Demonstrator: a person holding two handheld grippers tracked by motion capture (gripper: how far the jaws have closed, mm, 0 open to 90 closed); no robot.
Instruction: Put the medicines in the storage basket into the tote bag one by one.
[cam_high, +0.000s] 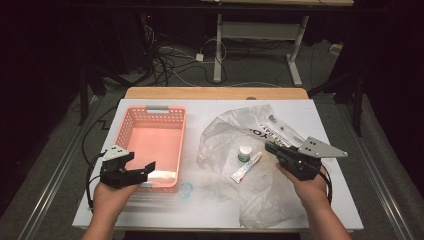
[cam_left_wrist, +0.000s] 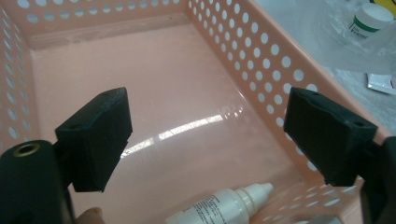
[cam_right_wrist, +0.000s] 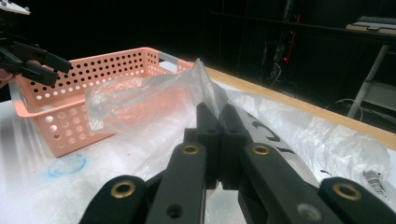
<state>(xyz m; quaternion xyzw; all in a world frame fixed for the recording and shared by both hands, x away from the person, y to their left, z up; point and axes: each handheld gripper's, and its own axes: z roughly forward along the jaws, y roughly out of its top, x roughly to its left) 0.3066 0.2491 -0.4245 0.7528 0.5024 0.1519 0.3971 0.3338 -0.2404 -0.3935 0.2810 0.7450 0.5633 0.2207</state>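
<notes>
Bottle (cam_left_wrist: 224, 207) in basket (cam_left_wrist: 261, 56), below open left tongs (cam_left_wrist: 212, 140), seemingly untouched.

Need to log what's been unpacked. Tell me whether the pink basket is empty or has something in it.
Not empty. The left gripper view shows a small white dropper bottle lying on its side on the floor of the pink basket.

A small white plastic dropper bottle (cam_left_wrist: 223, 205) lay on its side at the near end of the pink plastic basket with holes (cam_left_wrist: 280, 65). A thin clear plastic bag (cam_right_wrist: 154, 100) was crumpled beside the basket, one edge pulled up.
</notes>
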